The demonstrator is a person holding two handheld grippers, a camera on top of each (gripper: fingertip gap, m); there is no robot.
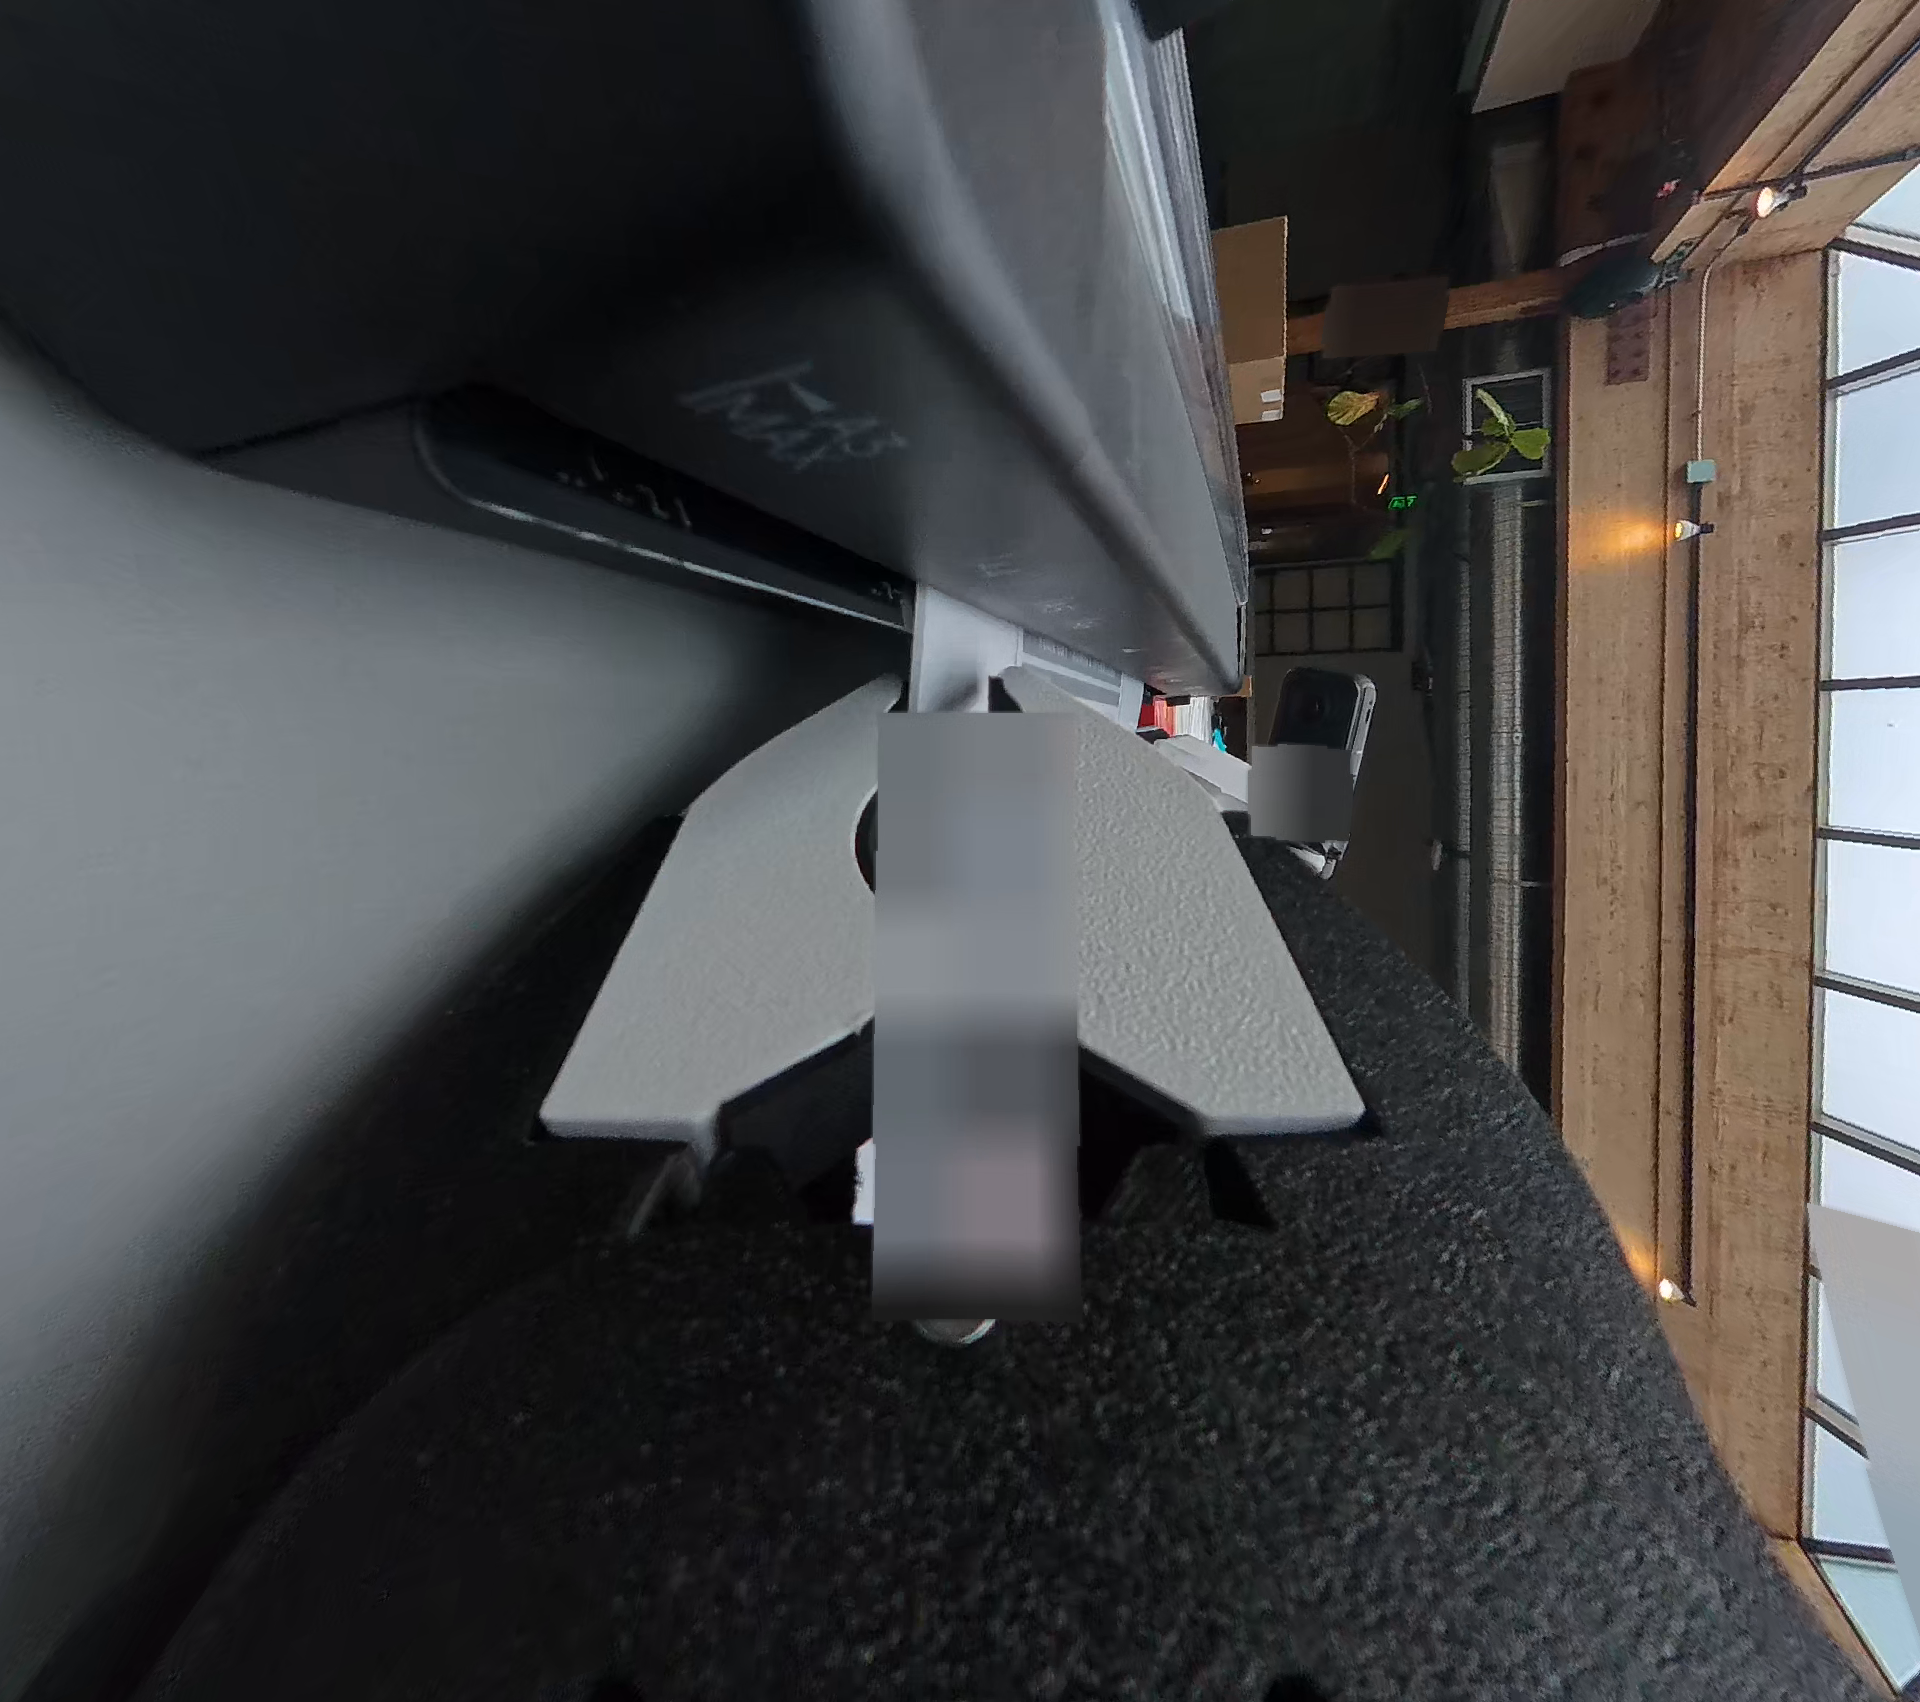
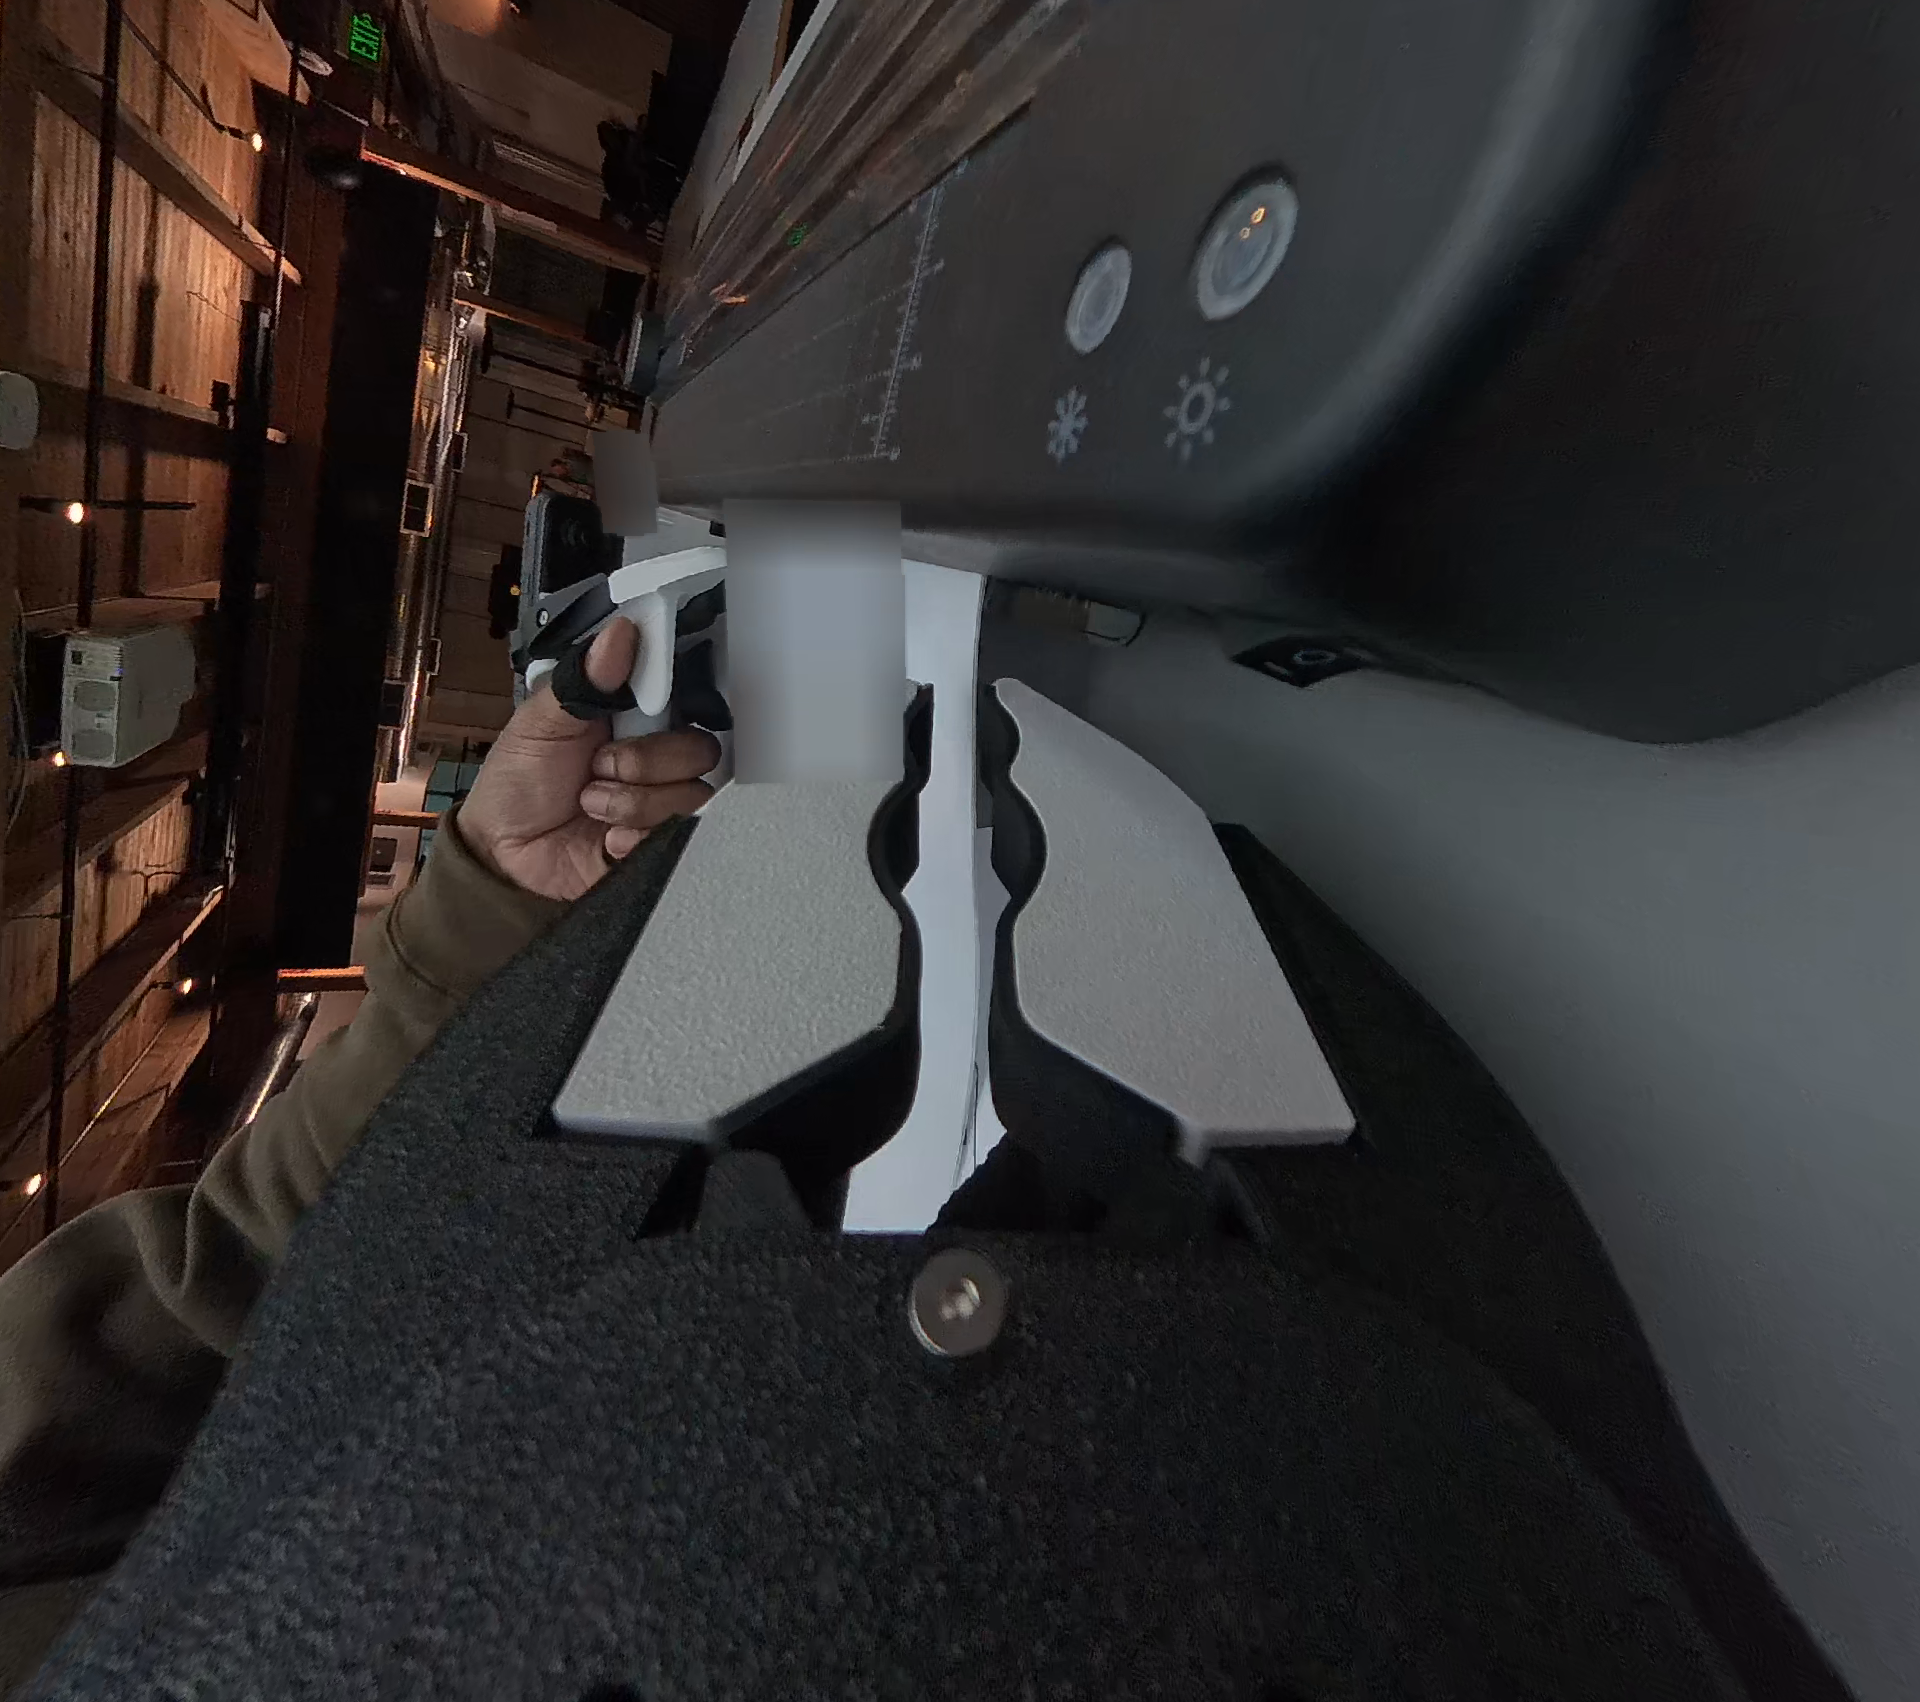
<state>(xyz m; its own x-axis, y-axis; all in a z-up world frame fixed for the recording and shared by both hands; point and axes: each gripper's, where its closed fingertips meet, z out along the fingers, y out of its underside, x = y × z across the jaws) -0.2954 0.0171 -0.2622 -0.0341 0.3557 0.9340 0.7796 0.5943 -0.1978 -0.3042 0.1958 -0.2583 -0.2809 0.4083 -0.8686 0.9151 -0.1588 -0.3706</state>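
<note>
A dark grey machine with two round buttons fills the upper right of the right wrist view, and it also shows in the left wrist view. My right gripper is shut on a thin white sheet, seen edge-on, which runs toward the machine's lower edge. My left gripper sits close under the machine by a dark slot. A mosaic patch hides its gap, but the white sheet shows past its tips. A hand holds that left gripper.
A pale grey surface lies beside the machine. A stack of brownish sheets sits on the machine. Behind are wooden walls, windows, potted plants and cardboard boxes.
</note>
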